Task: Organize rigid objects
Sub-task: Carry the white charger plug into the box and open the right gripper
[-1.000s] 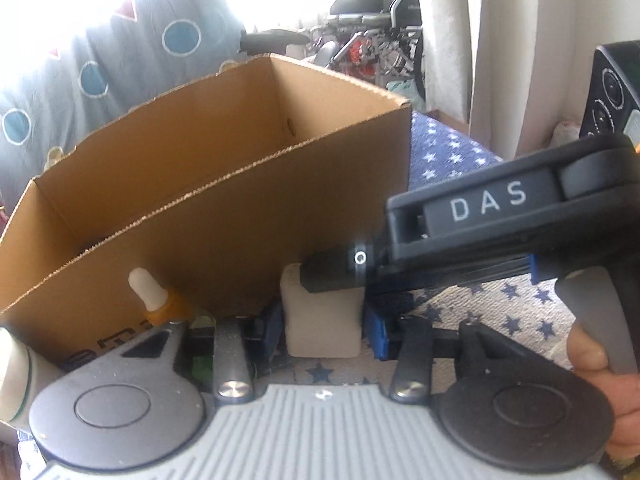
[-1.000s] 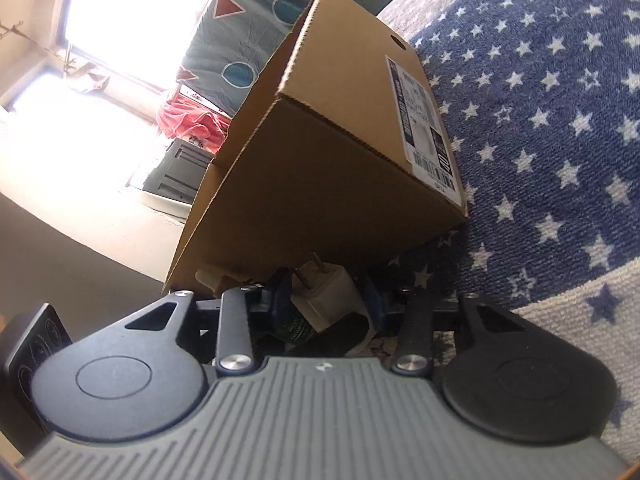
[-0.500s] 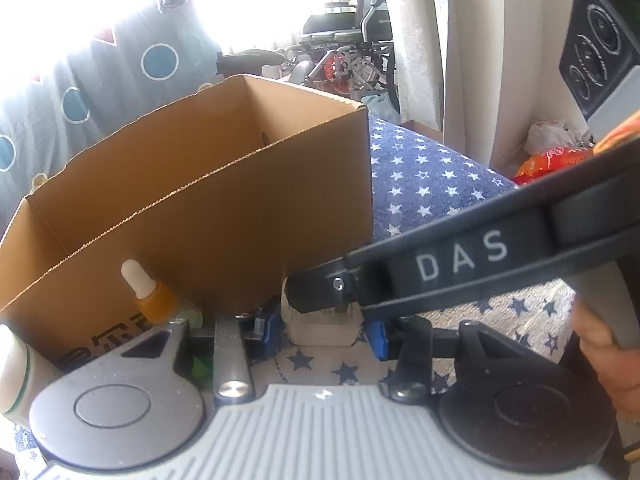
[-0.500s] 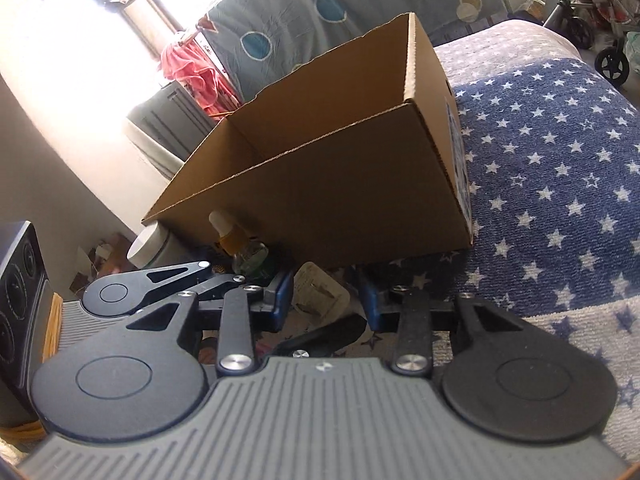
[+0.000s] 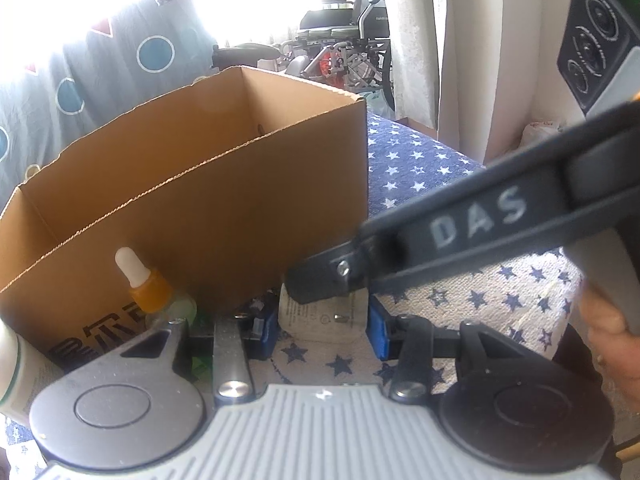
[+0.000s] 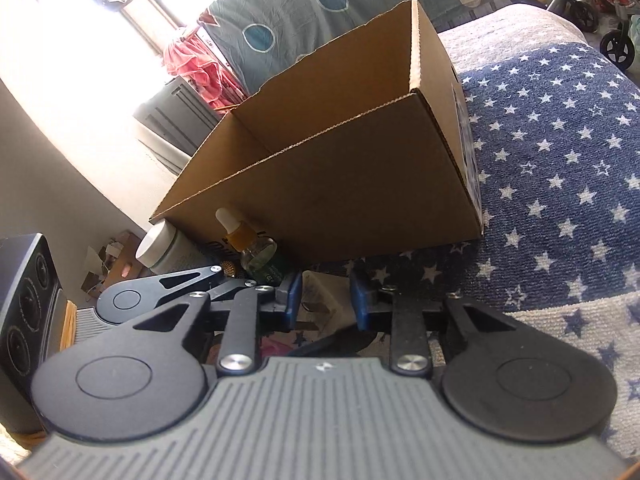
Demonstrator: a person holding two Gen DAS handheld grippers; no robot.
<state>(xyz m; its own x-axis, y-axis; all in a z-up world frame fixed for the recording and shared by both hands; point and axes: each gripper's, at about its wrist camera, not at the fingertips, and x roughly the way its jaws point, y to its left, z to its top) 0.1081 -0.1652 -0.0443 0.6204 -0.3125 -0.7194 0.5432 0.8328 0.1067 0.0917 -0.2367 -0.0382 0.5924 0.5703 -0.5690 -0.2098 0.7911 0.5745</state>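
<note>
Left wrist view: left gripper [image 5: 322, 320] clamps white plug adapter [image 5: 320, 314] near cardboard box [image 5: 224, 200] on starred blanket [image 5: 420, 160]. Right gripper [image 6: 323, 300] jaws have just been closing, adapter [image 6: 320, 296] between them; contact unclear. Dropper bottle [image 6: 248, 248] stands left, against box.

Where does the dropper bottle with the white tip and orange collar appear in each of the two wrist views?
Left wrist view: the dropper bottle stands at lower left, against the front wall of the cardboard box.
Right wrist view: the dropper bottle is left of centre, at the box's lower left corner, beside a white-lidded jar.
Shared landmark: the cardboard box.
</note>
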